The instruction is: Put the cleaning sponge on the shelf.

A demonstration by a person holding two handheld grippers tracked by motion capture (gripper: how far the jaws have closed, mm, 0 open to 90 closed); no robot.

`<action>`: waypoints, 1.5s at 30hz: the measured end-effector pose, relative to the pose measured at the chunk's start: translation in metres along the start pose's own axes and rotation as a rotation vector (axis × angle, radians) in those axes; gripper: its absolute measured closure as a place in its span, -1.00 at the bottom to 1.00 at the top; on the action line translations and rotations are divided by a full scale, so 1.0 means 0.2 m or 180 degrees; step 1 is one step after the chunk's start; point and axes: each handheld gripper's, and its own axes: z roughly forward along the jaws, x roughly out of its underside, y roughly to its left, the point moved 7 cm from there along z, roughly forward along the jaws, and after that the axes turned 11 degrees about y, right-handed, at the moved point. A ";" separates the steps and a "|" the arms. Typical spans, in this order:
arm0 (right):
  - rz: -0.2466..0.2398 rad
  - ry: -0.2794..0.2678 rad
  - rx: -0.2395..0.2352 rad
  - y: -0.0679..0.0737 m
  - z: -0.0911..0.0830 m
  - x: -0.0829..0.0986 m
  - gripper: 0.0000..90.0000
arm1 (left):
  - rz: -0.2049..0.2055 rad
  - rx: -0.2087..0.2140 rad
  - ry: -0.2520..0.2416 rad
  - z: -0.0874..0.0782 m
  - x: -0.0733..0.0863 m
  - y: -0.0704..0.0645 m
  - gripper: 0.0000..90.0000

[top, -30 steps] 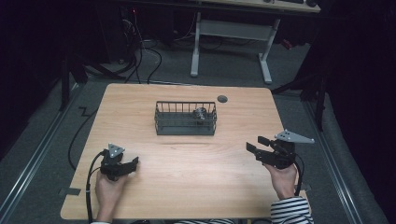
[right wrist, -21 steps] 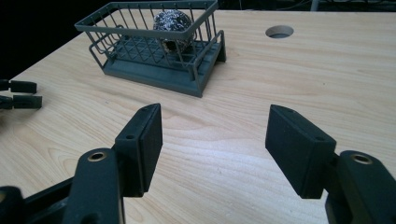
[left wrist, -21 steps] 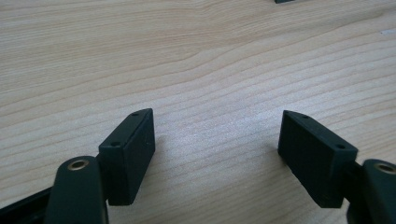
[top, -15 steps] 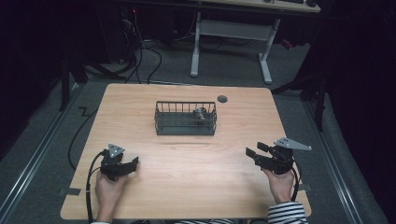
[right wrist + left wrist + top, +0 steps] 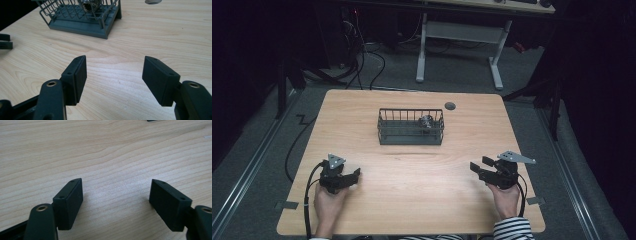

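Observation:
A dark wire basket (image 5: 410,127) stands on the wooden table (image 5: 412,200) at mid-back, with a small round metallic object (image 5: 426,121) inside its right end. The basket (image 5: 82,15) and that object (image 5: 90,4) also sit at the top of the right gripper view. My left gripper (image 5: 353,176) rests near the front left, held by a hand, jaws wide apart over bare wood (image 5: 115,192). At the front right my right gripper (image 5: 478,166) is open too, pointing left toward the table's middle, nothing between its fingers (image 5: 113,72).
A round cable hole (image 5: 450,105) lies in the table behind the basket's right end. Cables trail from both grippers off the front edge. A white desk frame (image 5: 459,37) and floor cables stand beyond the far edge.
My right gripper has come down and slightly toward the front edge, closer to the tabletop. The left gripper and the basket have stayed put.

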 end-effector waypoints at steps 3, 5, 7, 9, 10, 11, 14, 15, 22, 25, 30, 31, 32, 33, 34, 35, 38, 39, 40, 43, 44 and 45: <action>0.0001 0.0038 0.0012 0.00 0.04 0.02 -0.18 | 0.0000 0.0000 0.0000 0.00 0.00 0.00 -0.39; 0.0000 0.0059 0.0012 0.00 0.05 0.03 -0.18 | 0.0000 0.0000 0.0000 0.00 0.00 0.00 -0.39; 0.0003 0.0080 0.0016 0.01 0.07 0.04 -0.18 | 0.0000 0.0000 0.0000 0.00 0.00 0.00 -0.39; -0.0006 0.0089 0.0022 0.01 0.08 0.04 -0.18 | -0.0001 0.0000 0.0000 0.00 0.00 0.00 -0.39; -0.0026 0.0096 0.0030 0.02 0.09 0.05 -0.18 | -0.0001 0.0000 -0.0001 0.00 0.00 0.00 -0.39; -0.0020 0.0112 0.0039 0.02 0.10 0.05 -0.18 | -0.0001 0.0000 -0.0001 0.00 0.00 0.00 -0.39; -0.0119 0.0169 0.0183 0.03 0.12 0.07 -0.18 | 0.0000 0.0000 0.0001 0.00 0.00 0.00 -0.39; -0.0164 0.0184 0.0225 0.03 0.13 0.07 -0.18 | 0.0000 0.0000 0.0001 0.00 0.00 0.00 -0.39; -0.0204 0.0300 0.0290 0.03 0.19 0.12 -0.19 | 0.0002 0.0001 0.0001 0.00 0.00 0.00 -0.39; -0.0210 0.0326 0.0327 0.03 0.20 0.13 -0.19 | 0.0001 0.0000 0.0001 0.00 0.00 0.00 -0.39; -0.0168 0.0350 0.0344 0.01 0.23 0.15 -0.19 | 0.0001 0.0000 0.0000 0.00 0.00 0.00 -0.39; -0.0170 0.0343 0.0353 0.01 0.23 0.15 -0.19 | 0.0001 0.0000 0.0001 0.00 0.00 0.00 -0.39; -0.0174 0.0355 0.0359 0.00 0.23 0.16 -0.19 | 0.0002 -0.0001 0.0001 0.00 0.00 0.00 -0.39; -0.0170 0.0360 0.0370 0.00 0.24 0.16 -0.19 | 0.0000 0.0000 0.0001 0.00 0.00 0.00 -0.39; -0.0193 0.0367 0.0384 0.00 0.24 0.16 -0.19 | 0.0002 -0.0001 0.0001 0.00 0.00 0.00 -0.39; -0.0193 0.0380 0.0395 0.00 0.24 0.16 -0.19 | 0.0001 -0.0001 0.0001 0.00 0.00 0.00 -0.39; -0.0206 0.0409 0.0415 0.01 0.25 0.17 -0.19 | 0.0001 0.0000 0.0001 0.00 0.00 0.00 -0.39; -0.0206 0.0409 0.0415 0.01 0.25 0.17 -0.19 | 0.0001 0.0000 0.0001 0.00 0.00 0.00 -0.39; -0.0204 0.0427 0.0421 0.00 0.26 0.17 -0.20 | 0.0001 -0.0001 0.0000 0.00 0.00 0.00 -0.39; -0.0203 0.0439 0.0436 0.00 0.26 0.17 -0.20 | 0.0001 0.0000 0.0001 0.00 0.00 0.00 -0.39; -0.0200 0.0440 0.0418 0.00 0.26 0.17 -0.20 | 0.0001 0.0000 0.0001 0.00 0.00 0.00 -0.39; -0.0170 0.0450 0.0391 0.00 0.27 0.18 -0.20 | 0.0001 0.0000 0.0000 0.00 0.00 0.00 -0.39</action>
